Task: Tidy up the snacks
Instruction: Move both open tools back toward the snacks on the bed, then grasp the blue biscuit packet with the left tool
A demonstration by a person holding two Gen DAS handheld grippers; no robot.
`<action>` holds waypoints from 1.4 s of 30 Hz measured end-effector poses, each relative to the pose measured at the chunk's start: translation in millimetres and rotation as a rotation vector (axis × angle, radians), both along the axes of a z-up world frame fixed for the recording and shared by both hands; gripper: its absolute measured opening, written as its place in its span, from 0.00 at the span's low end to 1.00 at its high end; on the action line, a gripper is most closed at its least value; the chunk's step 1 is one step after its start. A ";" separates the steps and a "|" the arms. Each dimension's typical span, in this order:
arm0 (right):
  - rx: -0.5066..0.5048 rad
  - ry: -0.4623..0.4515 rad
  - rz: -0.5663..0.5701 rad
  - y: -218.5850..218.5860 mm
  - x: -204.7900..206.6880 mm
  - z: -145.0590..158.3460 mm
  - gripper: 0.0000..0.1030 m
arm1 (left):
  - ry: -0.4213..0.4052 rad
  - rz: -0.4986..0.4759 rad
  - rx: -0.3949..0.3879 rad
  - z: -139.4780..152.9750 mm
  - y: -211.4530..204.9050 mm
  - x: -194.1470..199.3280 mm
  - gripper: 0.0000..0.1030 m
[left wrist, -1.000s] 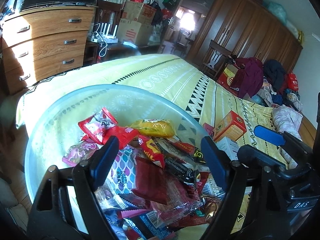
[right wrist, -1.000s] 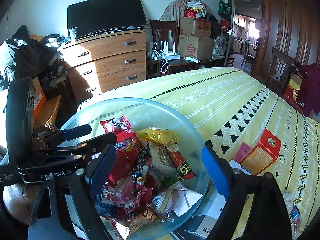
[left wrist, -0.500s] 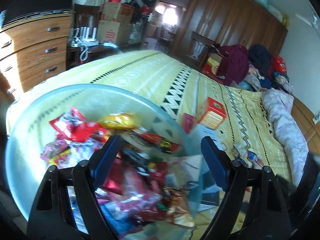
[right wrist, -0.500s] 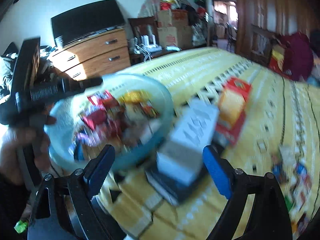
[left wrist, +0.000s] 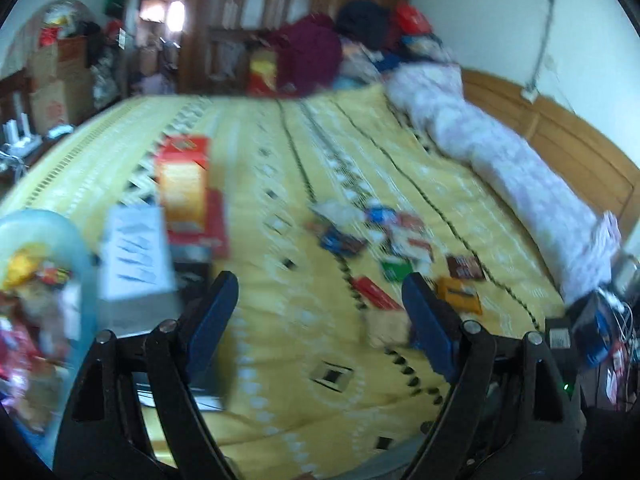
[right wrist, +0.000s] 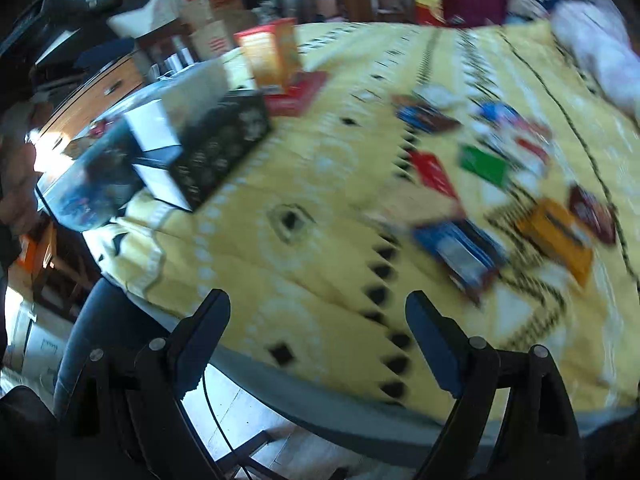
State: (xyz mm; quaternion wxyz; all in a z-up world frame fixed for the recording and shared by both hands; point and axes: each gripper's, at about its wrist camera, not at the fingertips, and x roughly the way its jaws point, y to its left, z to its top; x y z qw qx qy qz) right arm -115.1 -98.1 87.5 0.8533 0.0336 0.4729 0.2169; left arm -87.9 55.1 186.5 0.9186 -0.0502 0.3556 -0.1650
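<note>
While both views smear with blur, the lines below go one camera at a time.

Left wrist view, left tool (left wrist: 316, 304): released, blue pads spread wide, nothing between them, hanging over the yellow patterned bed (left wrist: 280, 392).
Left wrist view, bowl (left wrist: 76, 240): pale blue, at the bed's near left corner, heaped with wrapped snacks.
Left wrist view, boxes: a white box (left wrist: 136, 252) sits just beside the bowl, with an orange box (left wrist: 182, 184) standing behind it toward the bed's middle.
Left wrist view, loose snacks (left wrist: 400, 256): scattered on the bed's right half, nearer its front edge, among them a green packet (left wrist: 396, 270) and an orange packet (left wrist: 458, 296).
Left wrist view, far edge: a pink rolled quilt (left wrist: 500, 168) lies along the wooden headboard side.

Right wrist view, right tool (right wrist: 318, 328): released too, pads well apart and empty, over the bed's front edge (right wrist: 320, 396), with floor showing below.
Right wrist view, bowl (right wrist: 92, 172): at the near left corner, touching a dark patterned box (right wrist: 224, 144).
Right wrist view, loose snacks (right wrist: 500, 184): spread over the right half; a blue packet (right wrist: 460, 248) lies nearest the tool, a red packet (right wrist: 434, 172) and a green one (right wrist: 482, 164) beyond it.
Right wrist view, left tool (right wrist: 80, 12): seen upper left, too blurred to read its jaws.
</note>
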 end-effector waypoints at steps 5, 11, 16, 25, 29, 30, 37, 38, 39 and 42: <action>0.024 0.010 -0.056 -36.4 -0.2 -11.1 0.88 | 0.274 -0.119 -0.028 -69.4 -56.8 30.8 0.81; 0.067 0.029 -0.113 -76.9 -6.3 -27.6 0.88 | 0.319 -0.298 0.023 -86.8 -129.7 12.9 0.75; 0.117 0.058 -0.175 -111.0 -12.4 -41.0 0.88 | 0.310 -0.432 0.088 -96.2 -178.6 20.5 0.77; 0.162 0.066 -0.218 -140.8 -24.2 -48.0 0.88 | 0.353 -0.428 0.210 -132.3 -197.9 30.8 0.66; 0.176 0.075 -0.222 -141.8 -24.6 -51.4 0.88 | 0.335 -0.385 0.202 -127.9 -185.1 28.7 0.52; 0.177 0.074 -0.221 -141.2 -24.3 -51.4 0.88 | 0.323 -0.372 0.193 -125.0 -180.4 27.9 0.52; 0.182 0.069 -0.217 -138.1 -22.4 -50.6 0.88 | 0.238 -0.228 0.169 -111.1 -123.2 18.6 0.51; 0.181 0.070 -0.216 -138.0 -21.9 -50.9 0.88 | 0.248 -0.202 0.172 -115.6 -113.5 20.8 0.51; 0.180 0.073 -0.215 -137.6 -21.1 -51.7 0.88 | 0.267 -0.188 0.174 -121.7 -106.3 24.3 0.51; 0.175 0.081 -0.206 -134.2 -19.0 -53.3 0.88 | 0.279 -0.172 0.183 -136.5 -96.8 28.6 0.53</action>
